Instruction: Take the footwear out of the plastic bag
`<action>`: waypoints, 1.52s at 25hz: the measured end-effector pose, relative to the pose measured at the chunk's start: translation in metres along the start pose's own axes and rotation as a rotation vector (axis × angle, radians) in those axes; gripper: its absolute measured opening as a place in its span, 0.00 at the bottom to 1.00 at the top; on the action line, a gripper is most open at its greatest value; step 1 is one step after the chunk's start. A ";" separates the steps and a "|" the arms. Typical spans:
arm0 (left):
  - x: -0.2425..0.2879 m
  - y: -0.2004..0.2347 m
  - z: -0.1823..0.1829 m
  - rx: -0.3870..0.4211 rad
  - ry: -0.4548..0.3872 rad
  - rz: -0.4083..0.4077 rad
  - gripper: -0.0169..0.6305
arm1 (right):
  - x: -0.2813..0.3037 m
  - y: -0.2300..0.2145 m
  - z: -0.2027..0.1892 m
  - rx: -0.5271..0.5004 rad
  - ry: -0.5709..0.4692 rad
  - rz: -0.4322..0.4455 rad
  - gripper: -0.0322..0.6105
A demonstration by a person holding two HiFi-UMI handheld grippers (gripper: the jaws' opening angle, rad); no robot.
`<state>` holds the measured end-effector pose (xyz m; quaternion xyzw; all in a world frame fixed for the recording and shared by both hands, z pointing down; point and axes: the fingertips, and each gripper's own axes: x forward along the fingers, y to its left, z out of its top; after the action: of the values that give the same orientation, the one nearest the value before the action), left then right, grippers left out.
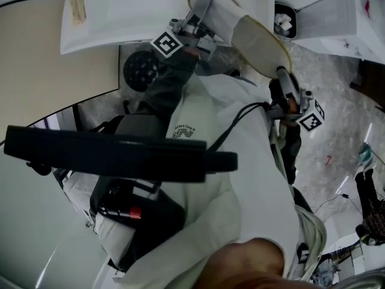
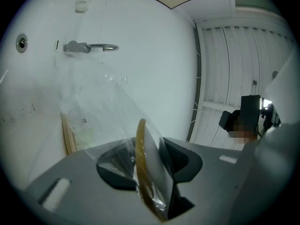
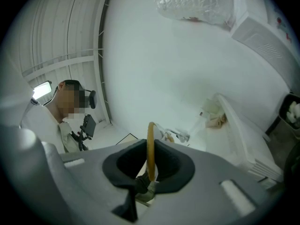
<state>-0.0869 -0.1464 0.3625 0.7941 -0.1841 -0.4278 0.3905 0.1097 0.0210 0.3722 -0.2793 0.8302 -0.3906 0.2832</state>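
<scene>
A pale slipper (image 1: 255,41) with a tan-edged sole hangs in the air between both grippers in the head view. My left gripper (image 1: 201,8) is shut on its far end. In the left gripper view the tan rim (image 2: 140,158) sits between the jaws, wrapped in clear plastic bag film (image 2: 93,102) that trails up and to the left. My right gripper (image 1: 281,74) is shut on the near end. The right gripper view shows the thin tan rim (image 3: 151,146) pinched upright between its jaws. I cannot tell how much of the slipper the bag still covers.
A white table (image 1: 120,11) lies ahead, a white lidded box (image 1: 337,17) at the right, and a bin with crumpled paper (image 1: 284,21) between them. A crumpled clear bag (image 3: 197,3) rests further off. The floor (image 1: 337,101) is speckled stone.
</scene>
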 end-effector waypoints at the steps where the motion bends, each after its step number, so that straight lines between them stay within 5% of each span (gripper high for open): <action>1: -0.001 0.001 0.001 -0.001 -0.003 0.002 0.21 | -0.001 -0.001 0.000 0.001 0.001 -0.001 0.12; 20: -0.028 0.022 0.048 0.096 -0.059 0.068 0.08 | -0.026 -0.003 0.018 -0.010 -0.068 -0.021 0.12; 38: -0.036 0.070 0.030 0.000 0.106 0.134 0.03 | -0.072 0.004 0.059 -0.075 -0.208 -0.068 0.12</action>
<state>-0.1291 -0.1820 0.4259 0.8015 -0.2159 -0.3579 0.4276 0.1986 0.0432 0.3557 -0.3567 0.8004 -0.3377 0.3436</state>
